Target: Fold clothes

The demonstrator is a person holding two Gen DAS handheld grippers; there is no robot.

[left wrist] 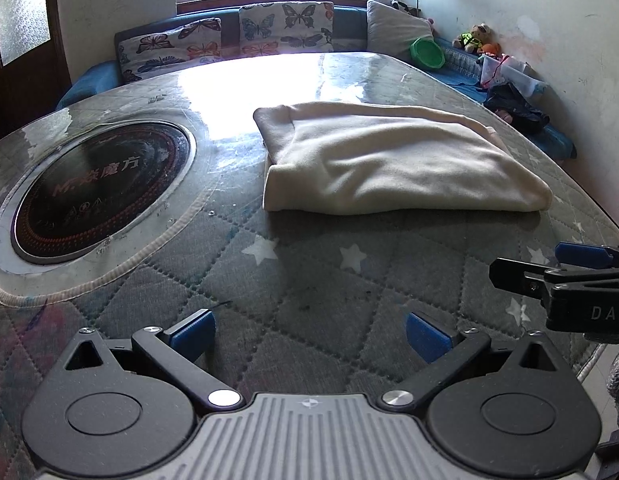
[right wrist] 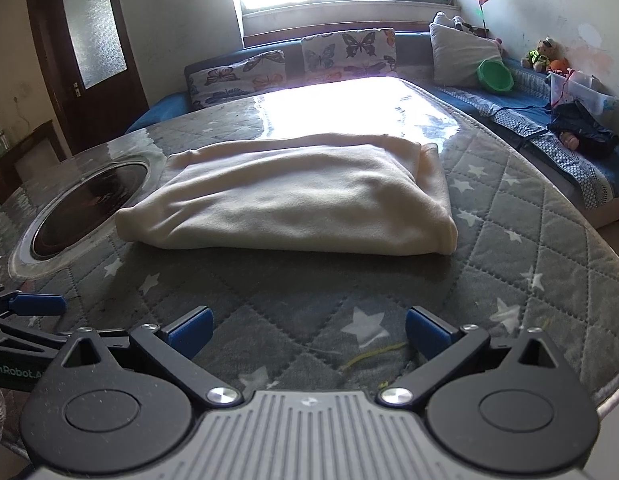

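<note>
Cream folded garment (left wrist: pixel 393 160) lies on the quilted, star-printed tabletop (left wrist: pixel 309 280), ahead of both sets of jaws.

Nothing stands between it and either gripper, only bare quilting. The left gripper (left wrist: pixel 309 330) has its jaws spread wide and empty, the garment ahead and to its right; the right gripper (right wrist: pixel 309 330) is likewise wide apart and empty, the garment straight ahead. A round black hob (left wrist: pixel 97 192) is set into the tabletop left of the garment. The left view shows its printed face; the right view shows a door (right wrist: pixel 93 48). Butterfly cushions (right wrist: pixel 345 50) line the bench beyond.
</note>
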